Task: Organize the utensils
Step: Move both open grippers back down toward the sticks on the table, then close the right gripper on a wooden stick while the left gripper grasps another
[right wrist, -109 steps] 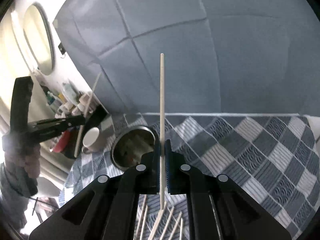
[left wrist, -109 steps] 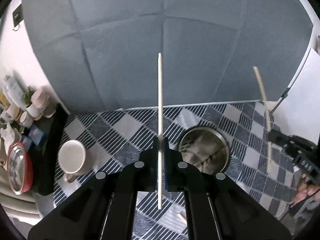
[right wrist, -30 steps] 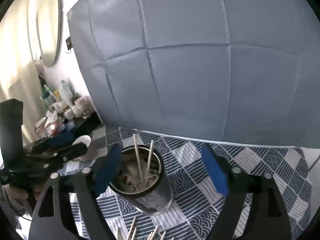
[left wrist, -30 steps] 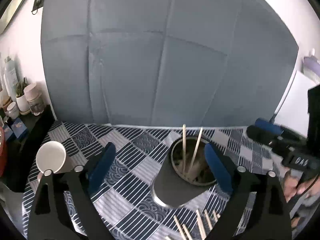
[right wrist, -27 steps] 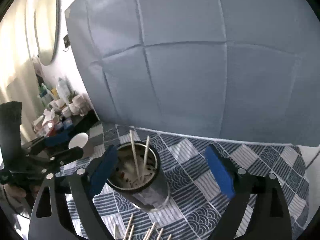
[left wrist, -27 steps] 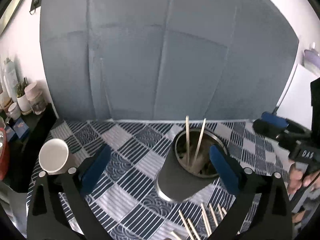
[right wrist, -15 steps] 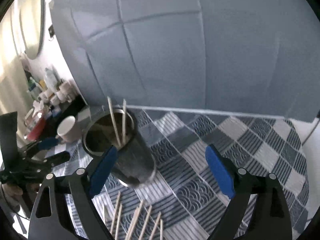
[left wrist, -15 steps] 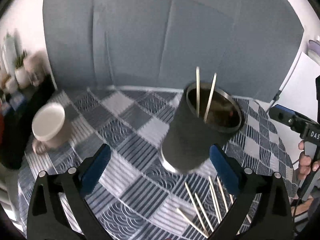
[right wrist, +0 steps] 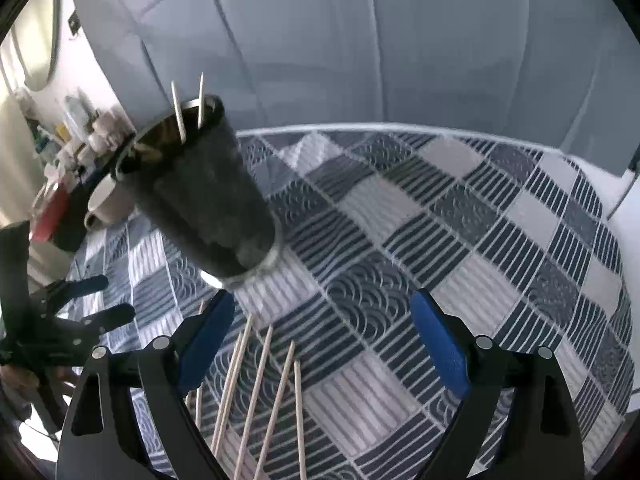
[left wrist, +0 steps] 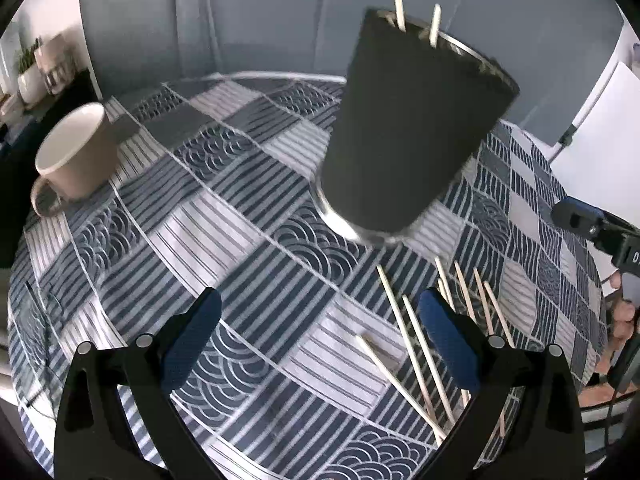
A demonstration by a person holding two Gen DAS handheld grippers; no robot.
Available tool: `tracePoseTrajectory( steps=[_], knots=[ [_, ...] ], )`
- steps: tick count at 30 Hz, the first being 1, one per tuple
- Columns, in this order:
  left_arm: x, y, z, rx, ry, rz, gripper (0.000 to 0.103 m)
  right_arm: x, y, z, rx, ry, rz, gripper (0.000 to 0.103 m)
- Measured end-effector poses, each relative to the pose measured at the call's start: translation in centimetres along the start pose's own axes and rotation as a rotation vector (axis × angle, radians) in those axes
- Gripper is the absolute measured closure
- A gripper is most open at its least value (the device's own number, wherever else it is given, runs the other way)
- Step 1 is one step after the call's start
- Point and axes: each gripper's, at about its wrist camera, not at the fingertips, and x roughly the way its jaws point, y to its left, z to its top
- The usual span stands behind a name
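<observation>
A dark metal cup (left wrist: 408, 128) stands on the checked tablecloth (left wrist: 224, 216) with two wooden chopsticks (left wrist: 399, 6) sticking out of it. It also shows in the right wrist view (right wrist: 200, 196). Several loose chopsticks (left wrist: 416, 344) lie on the cloth in front of the cup, also seen in the right wrist view (right wrist: 260, 396). My left gripper (left wrist: 320, 328) is open and empty, low over the cloth left of the loose chopsticks. My right gripper (right wrist: 320, 328) is open and empty, just above the loose chopsticks.
A beige mug (left wrist: 76, 152) stands at the left of the cloth. A dark shelf with bottles and jars (right wrist: 76, 136) is at the far left. A grey padded wall (right wrist: 360, 40) rises behind the table. The other gripper shows at the edge of each view (left wrist: 600, 232) (right wrist: 60, 320).
Both grippers held one chopstick each upright, then let them go into the cup and opened. Since then both have dropped low toward the loose chopsticks on the cloth.
</observation>
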Motion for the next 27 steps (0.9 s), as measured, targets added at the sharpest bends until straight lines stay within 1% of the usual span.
tracePoseTrajectory(
  steps=[6,11,15,20,24,27],
  knots=[
    [1.9,-1.2,-2.2,0.025,0.079,0.018,0.006,1.7,0.3,-2.7,-0.005,0.078,-0.004,0.018],
    [2.9,-2.0,-3.3,0.058,0.117,0.048,0.006,3.0,0.2,-5.1,-0.006,0.142,-0.003,0.018],
    [3.4,-2.3,-3.7,0.054,0.14,0.061,0.006,3.6,-0.1,-6.6,0.001,0.177,-0.014,0.018],
    [4.1,-2.4,-4.0,0.038,0.171,0.078,0.006,4.1,-0.3,-8.0,-0.01,0.208,-0.034,0.018],
    [4.3,-2.5,-4.2,0.018,0.171,0.103,0.006,4.3,-0.1,-8.5,-0.022,0.219,-0.042,0.018],
    [4.5,-2.8,-4.2,0.036,0.181,0.129,0.006,4.6,0.0,-8.9,-0.03,0.227,-0.051,0.018]
  ],
)
